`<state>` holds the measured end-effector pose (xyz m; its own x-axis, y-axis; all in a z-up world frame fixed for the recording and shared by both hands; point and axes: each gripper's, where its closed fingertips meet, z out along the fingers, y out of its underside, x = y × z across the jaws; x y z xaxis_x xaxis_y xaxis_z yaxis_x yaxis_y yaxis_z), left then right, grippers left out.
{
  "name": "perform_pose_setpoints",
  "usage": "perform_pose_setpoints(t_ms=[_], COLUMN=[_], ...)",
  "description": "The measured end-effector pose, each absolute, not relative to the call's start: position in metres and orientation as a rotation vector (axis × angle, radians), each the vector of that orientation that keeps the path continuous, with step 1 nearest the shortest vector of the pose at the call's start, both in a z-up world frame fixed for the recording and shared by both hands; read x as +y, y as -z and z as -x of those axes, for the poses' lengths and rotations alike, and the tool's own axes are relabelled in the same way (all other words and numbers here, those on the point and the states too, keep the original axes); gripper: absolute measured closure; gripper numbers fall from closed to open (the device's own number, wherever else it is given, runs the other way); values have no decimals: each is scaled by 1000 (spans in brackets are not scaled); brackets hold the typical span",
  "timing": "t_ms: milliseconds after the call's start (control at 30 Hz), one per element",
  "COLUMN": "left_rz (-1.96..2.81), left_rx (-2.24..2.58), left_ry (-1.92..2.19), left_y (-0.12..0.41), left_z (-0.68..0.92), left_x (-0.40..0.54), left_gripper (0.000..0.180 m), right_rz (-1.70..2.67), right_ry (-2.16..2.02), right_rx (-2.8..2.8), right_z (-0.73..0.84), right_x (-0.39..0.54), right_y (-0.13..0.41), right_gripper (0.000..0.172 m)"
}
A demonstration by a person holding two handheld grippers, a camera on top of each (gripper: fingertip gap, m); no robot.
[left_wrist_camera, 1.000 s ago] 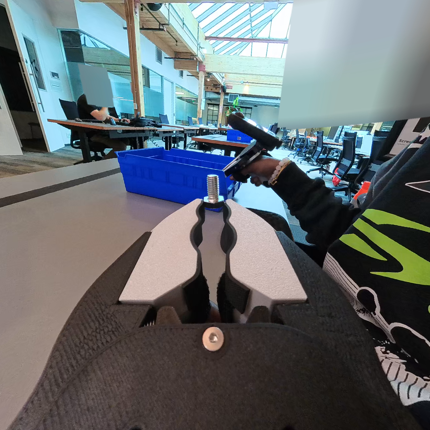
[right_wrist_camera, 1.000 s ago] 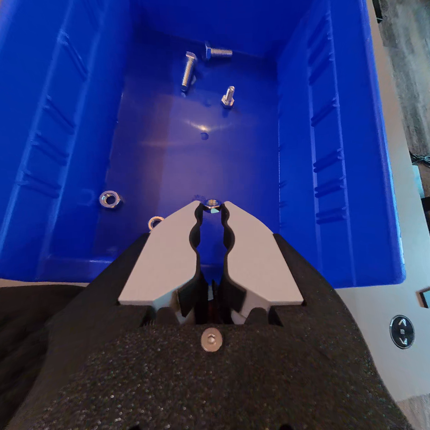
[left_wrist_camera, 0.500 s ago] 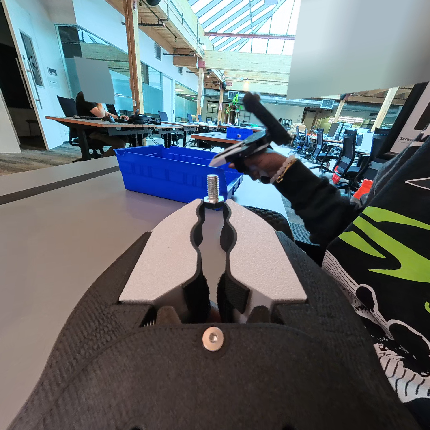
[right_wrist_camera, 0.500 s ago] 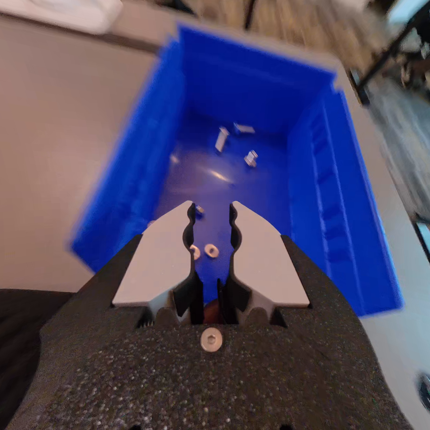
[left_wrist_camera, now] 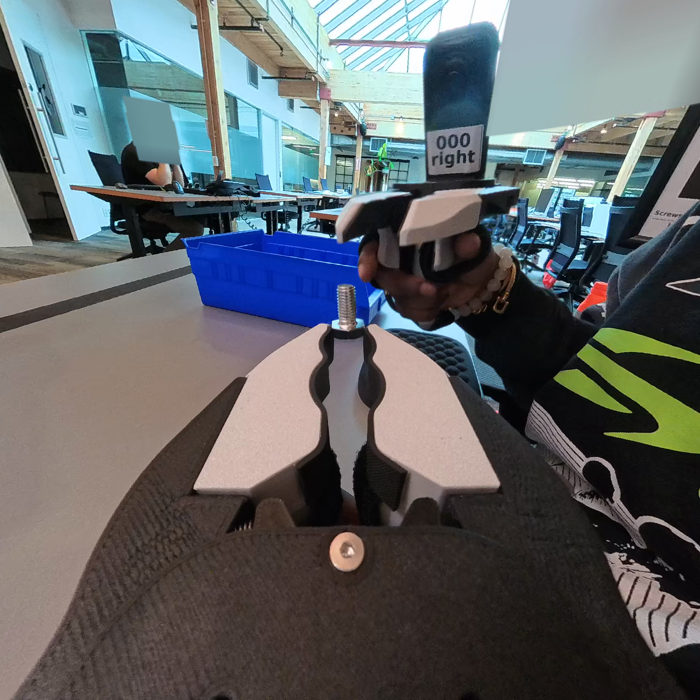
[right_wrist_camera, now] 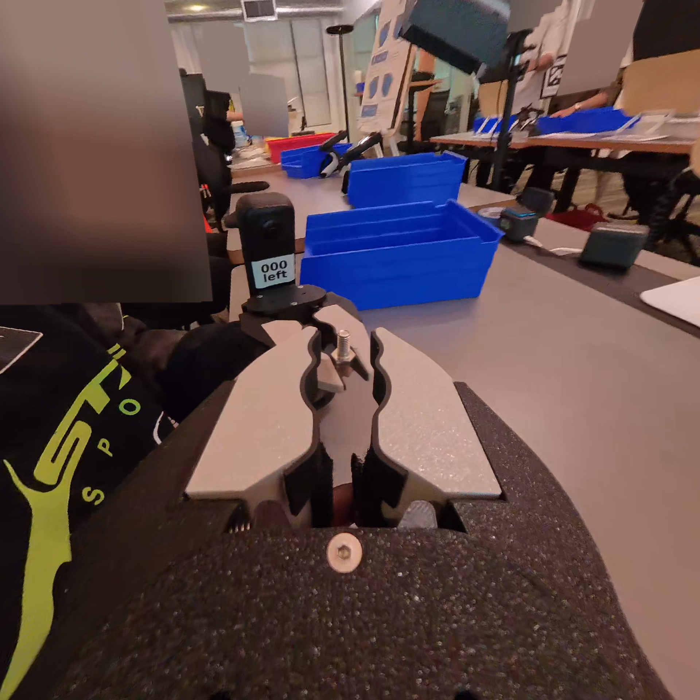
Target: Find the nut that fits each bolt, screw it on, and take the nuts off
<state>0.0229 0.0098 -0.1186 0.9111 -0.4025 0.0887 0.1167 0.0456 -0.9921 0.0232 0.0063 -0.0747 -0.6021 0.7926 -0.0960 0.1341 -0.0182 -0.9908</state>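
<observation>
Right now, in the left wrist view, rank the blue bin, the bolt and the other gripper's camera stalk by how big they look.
1. Blue bin, largest.
2. Camera stalk on the right gripper; it is raised nearer the lens, so its true size against the bin is unsure.
3. Bolt, smallest, clamped by its head in the left gripper.

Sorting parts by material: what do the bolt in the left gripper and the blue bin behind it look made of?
The bolt looks like bright plated steel: silvery, shiny threads. The blue bin looks like moulded plastic: uniform glossy colour, ribbed walls. Neither is certain from looks alone.
</observation>
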Motion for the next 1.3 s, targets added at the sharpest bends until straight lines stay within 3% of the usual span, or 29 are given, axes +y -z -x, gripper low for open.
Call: perform_pose_setpoints(t_ms=[400,467,700,900,1100,1300], left_rz=[1493,1488,1470,1475,1478,1478], left_rx=[279,264,196,188,187,184], left_ry=[393,395,403,399,402,405], left_y=[121,121,118,118,119,119], left_z=[-29,-28,-20,-19,-19,-18], left_x=[11,12,13,14,14,14], left_gripper=[166,155,137,135,135,135], right_rz=[972,979,1314,1745,2040,2122], right_ry=[-1612,-1585,-1109,-703,-555,-465], right_rx=[-1833,-1795,-1382,-1152,-1150,-1153], right_z=[-11,-13,-42,-91,-94,-93], right_x=[-10,1,174,330,393,409], right_y=[97,92,69,120,189,218], right_gripper=[164,164,164,164,163,163])
